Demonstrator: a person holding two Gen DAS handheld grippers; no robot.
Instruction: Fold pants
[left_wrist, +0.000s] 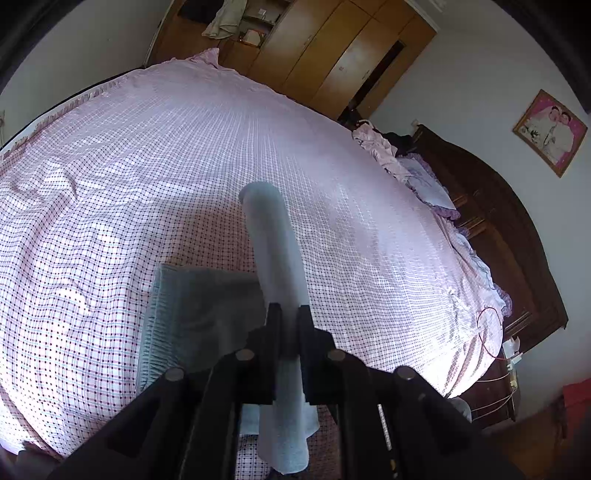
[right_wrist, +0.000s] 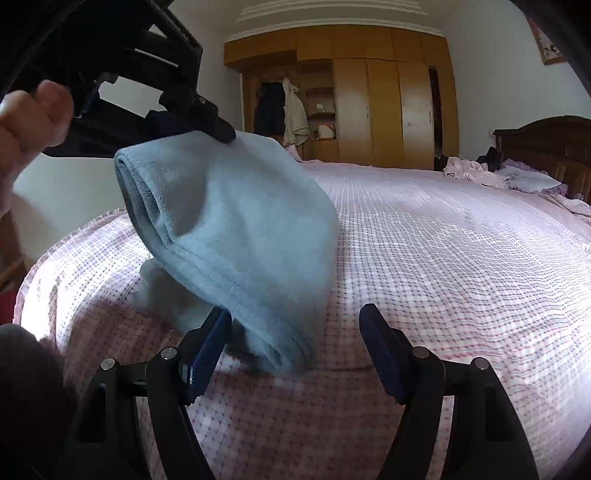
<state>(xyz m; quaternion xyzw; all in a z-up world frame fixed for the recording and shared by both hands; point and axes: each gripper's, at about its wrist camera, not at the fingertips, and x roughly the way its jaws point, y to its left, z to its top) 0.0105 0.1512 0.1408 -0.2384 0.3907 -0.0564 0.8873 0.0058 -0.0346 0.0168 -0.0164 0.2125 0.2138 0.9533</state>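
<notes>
While the pants (right_wrist: 236, 221) are held pinched in the left gripper (left_wrist: 288, 314) and lifted off the bed (right_wrist: 461, 258), the right gripper (right_wrist: 295, 325), jaws wide and empty, should be closed on the hanging hem before the fold is laid flat.

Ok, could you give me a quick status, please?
Left tongs shut on light blue fleece pants, lifted. Right tongs open, empty. Nothing in the way.

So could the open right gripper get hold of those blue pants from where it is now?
Probably yes. The right gripper is open, and the blue pants, held up by the left gripper, hang just ahead with nothing between.
</notes>
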